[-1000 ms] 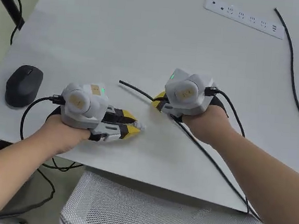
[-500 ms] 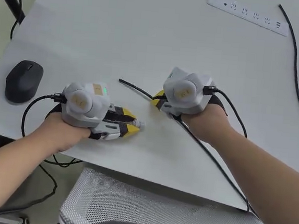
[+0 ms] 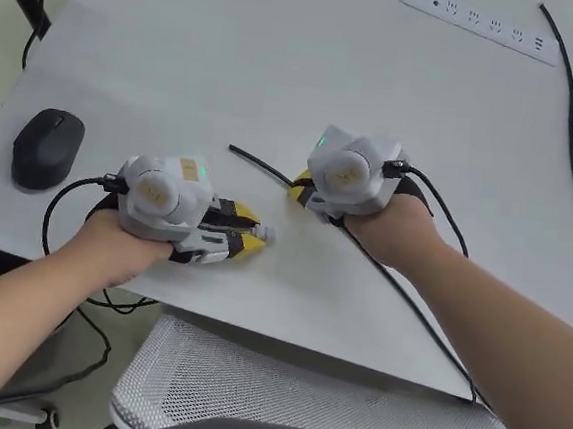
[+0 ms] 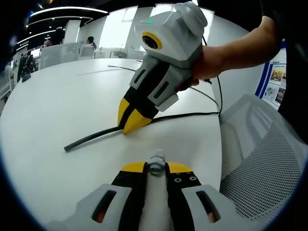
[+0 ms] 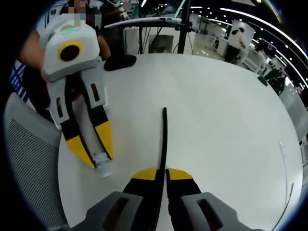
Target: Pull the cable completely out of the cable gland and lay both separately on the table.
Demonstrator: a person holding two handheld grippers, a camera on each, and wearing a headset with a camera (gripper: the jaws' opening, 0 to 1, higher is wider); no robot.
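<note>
Two grippers sit low on a white table (image 3: 280,63). The left gripper (image 3: 253,240) pinches the gland (image 4: 156,162) and the right gripper (image 3: 299,190) clamps the cable (image 3: 259,165), with gland and cable apart. A mouse (image 3: 46,148) and a power strip (image 3: 479,24) lie nearby.

The cable (image 3: 259,166) lies on the table (image 3: 280,63) beyond the cable gland (image 3: 266,236), mouse (image 3: 46,147) at left.

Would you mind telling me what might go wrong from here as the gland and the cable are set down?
1. The cable gland sits at the very tips of the left tongs, near the front edge of the table. Being small and round, it may roll off when released.
2. The cable in the right tongs ends close to the gland, so the two might end up touching rather than apart.
</note>
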